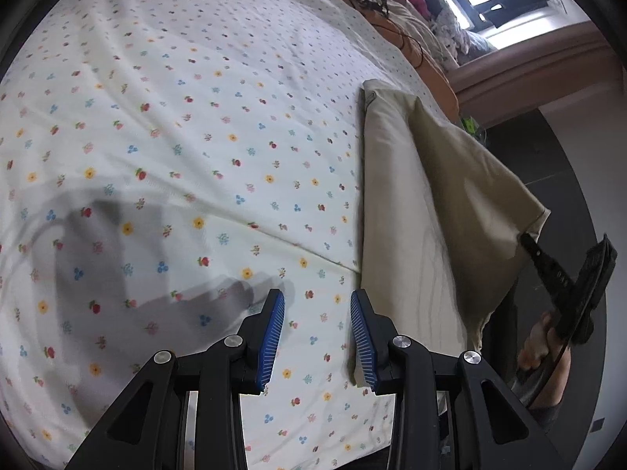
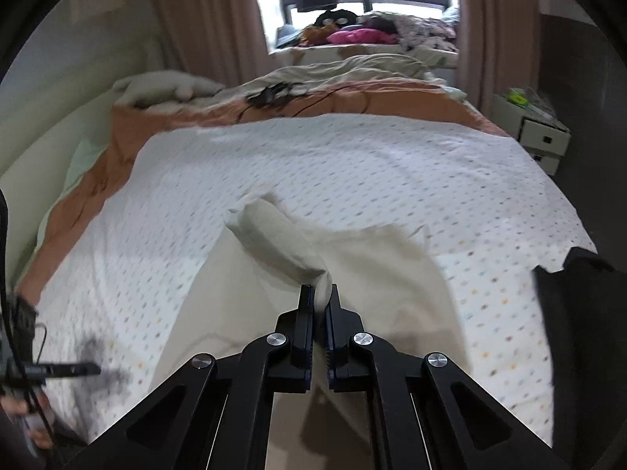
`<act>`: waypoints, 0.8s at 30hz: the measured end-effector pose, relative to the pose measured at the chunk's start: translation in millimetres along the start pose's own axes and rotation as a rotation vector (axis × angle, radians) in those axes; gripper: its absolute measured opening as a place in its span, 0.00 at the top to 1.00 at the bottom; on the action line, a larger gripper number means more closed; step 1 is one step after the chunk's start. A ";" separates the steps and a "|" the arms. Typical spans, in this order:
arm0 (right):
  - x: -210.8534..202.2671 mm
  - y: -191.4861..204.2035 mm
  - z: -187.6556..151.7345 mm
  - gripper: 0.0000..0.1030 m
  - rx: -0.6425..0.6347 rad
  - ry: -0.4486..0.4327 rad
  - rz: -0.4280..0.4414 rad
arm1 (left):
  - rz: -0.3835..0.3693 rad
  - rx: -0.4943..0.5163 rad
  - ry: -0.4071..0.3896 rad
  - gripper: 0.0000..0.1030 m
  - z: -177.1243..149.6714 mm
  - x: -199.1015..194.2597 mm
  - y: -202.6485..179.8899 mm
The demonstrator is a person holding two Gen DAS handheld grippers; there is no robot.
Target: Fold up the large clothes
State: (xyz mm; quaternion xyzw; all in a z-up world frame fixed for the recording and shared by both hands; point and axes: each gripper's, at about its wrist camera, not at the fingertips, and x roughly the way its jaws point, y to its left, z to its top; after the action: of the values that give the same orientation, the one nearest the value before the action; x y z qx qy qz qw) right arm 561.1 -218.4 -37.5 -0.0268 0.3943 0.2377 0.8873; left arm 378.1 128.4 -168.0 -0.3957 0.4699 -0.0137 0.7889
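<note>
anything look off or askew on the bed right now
Nothing damaged or spilled. The beige garment lies half folded, one corner lifted, pinched in the right gripper. The left gripper hangs open over the flowered sheet.

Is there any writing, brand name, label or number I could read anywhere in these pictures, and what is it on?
None can be read.
The beige garment has a small tag near its top corner, too small to read.
The right gripper, seen from the left wrist view, carries small pale marks on its black finger, too blurred to read.
The flowered sheet bears only a pattern.
</note>
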 end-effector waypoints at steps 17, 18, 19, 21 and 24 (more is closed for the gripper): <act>75.8 -117.6 26.6 0.91 0.207 0.056 -0.096 | 0.044 0.039 0.026 0.64 26.5 25.4 -19.0; 77.2 -122.6 26.3 0.85 0.218 0.067 -0.127 | 0.045 0.042 0.026 0.64 27.2 26.0 -20.6; 76.9 -126.8 25.4 0.82 0.228 0.072 -0.139 | 0.047 0.045 0.025 0.64 27.3 26.1 -22.2; 71.6 -135.0 20.9 0.59 0.266 0.066 -0.102 | 0.050 0.050 0.027 0.64 29.1 27.2 -25.5; 66.6 -138.1 11.3 0.55 0.280 0.078 -0.069 | 0.058 0.063 0.026 0.64 34.6 30.8 -34.7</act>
State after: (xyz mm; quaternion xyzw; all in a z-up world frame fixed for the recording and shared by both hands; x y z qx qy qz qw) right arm 668.4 -311.3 -96.4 0.0745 0.4566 0.1486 0.8740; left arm 433.4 113.6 -159.9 -0.3567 0.4905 -0.0109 0.7950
